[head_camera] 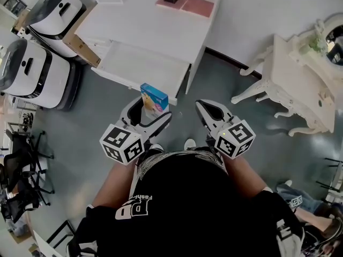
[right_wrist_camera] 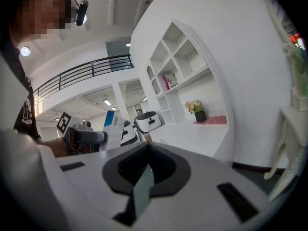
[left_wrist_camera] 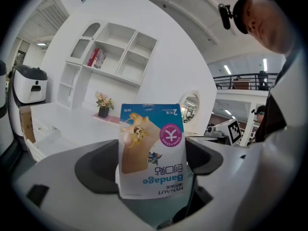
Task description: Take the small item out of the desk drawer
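**Bandage box** [head_camera: 154, 99]: a blue-and-white carton, clamped between the jaws of the left gripper [head_camera: 151, 114]. Its print is seen inverted in the left gripper view. The box is held over the grey floor [head_camera: 107, 106], outside the drawer [head_camera: 140, 68].

**Drawer:** stands open from the white desk [head_camera: 155, 25], at 11 o'clock of the box in the head view.

**Right gripper** [head_camera: 208, 113]: located at 3 o'clock of the left one. Its jaws are closed together, with nothing gripped between them.
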`<act>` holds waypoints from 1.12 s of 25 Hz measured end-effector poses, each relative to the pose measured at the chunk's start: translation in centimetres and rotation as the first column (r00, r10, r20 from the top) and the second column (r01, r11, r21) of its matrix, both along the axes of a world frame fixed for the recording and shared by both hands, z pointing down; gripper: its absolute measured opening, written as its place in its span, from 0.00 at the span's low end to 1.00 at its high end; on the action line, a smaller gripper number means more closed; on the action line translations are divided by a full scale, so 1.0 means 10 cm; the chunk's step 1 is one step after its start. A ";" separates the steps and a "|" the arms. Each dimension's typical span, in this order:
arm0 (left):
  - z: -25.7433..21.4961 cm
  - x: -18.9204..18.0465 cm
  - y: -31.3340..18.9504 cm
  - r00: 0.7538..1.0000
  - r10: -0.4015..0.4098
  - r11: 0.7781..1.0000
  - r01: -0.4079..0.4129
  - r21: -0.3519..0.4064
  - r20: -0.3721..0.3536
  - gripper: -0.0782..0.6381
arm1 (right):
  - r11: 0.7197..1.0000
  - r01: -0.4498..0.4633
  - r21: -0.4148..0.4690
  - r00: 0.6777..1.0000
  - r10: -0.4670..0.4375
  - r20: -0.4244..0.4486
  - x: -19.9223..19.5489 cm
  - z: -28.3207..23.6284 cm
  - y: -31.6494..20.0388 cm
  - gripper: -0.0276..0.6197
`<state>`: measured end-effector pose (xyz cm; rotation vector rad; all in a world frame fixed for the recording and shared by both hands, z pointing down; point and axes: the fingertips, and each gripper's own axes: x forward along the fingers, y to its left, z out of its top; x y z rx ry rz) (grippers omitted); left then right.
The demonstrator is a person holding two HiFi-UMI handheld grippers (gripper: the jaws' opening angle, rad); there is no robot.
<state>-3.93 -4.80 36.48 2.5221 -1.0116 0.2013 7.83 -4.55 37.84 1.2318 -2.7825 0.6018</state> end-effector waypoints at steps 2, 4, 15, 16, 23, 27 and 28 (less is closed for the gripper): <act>0.00 -0.06 -0.01 1.000 0.009 1.000 -0.009 0.000 -0.005 0.70 | 1.000 -0.012 0.001 1.000 0.012 -0.006 -0.05 -0.01 0.01 0.05; 0.00 -0.10 -0.01 1.000 0.017 1.000 -0.017 -0.001 -0.012 0.70 | 1.000 -0.023 0.002 1.000 0.023 -0.011 -0.10 -0.02 0.02 0.05; 0.04 -0.26 0.01 0.999 0.038 0.999 -0.038 -0.005 -0.027 0.70 | 0.999 -0.046 0.007 0.998 0.047 -0.031 -0.27 -0.03 0.03 0.05; 0.03 -0.27 0.00 0.999 0.039 0.999 -0.039 -0.005 -0.027 0.70 | 0.999 -0.047 0.008 0.998 0.047 -0.031 -0.28 -0.04 0.03 0.05; 0.02 -0.29 0.00 0.998 0.050 0.999 -0.050 0.001 -0.028 0.70 | 0.999 -0.049 0.006 0.998 0.049 -0.034 -0.34 0.01 0.04 0.05; 0.04 -0.32 0.02 0.998 0.055 0.998 -0.055 -0.003 -0.026 0.70 | 0.999 -0.051 0.006 0.998 0.052 -0.035 -0.36 0.01 0.06 0.05; 0.04 -0.32 0.02 0.998 0.056 0.998 -0.056 -0.003 -0.026 0.70 | 0.999 -0.053 0.007 0.998 0.053 -0.034 -0.36 0.01 0.06 0.05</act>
